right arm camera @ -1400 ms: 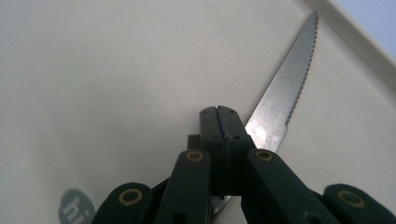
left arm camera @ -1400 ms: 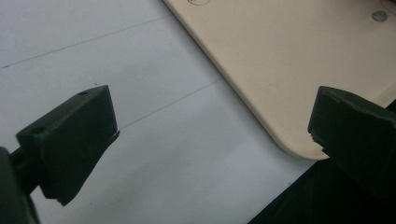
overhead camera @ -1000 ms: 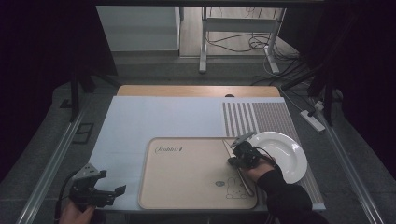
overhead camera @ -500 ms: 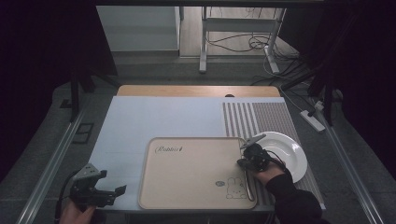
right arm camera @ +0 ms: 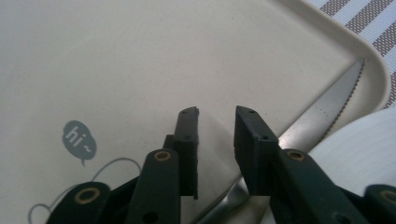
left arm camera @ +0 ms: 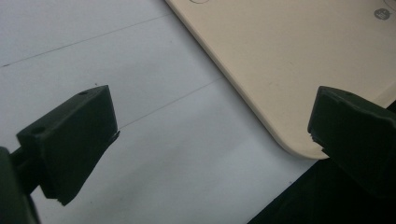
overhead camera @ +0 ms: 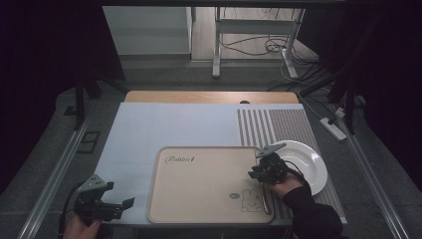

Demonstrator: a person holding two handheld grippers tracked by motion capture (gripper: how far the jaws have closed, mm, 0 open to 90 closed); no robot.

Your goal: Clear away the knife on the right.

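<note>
The knife [right arm camera: 322, 109] lies along the tray's [right arm camera: 373, 60] right rim, lower right of the high view; your right gripper [right arm camera: 217, 135] hovers over its handle, jaws slightly apart, empty; your left gripper [left arm camera: 210, 140] is wide open at lower left

Left gripper [overhead camera: 130, 202] — held low at the person's near left, gripped from below by the left hand [overhead camera: 79, 228], jaws spread wide and pointing to the right; a cable trails from its rear. Right gripper [overhead camera: 252, 172] — held by the right hand [overhead camera: 283, 186], the dark-sleeved forearm [overhead camera: 311, 216] entering from the bottom edge; jaws point left and stand parallel with a narrow gap between them, nothing clamped, grey plate on top
</note>
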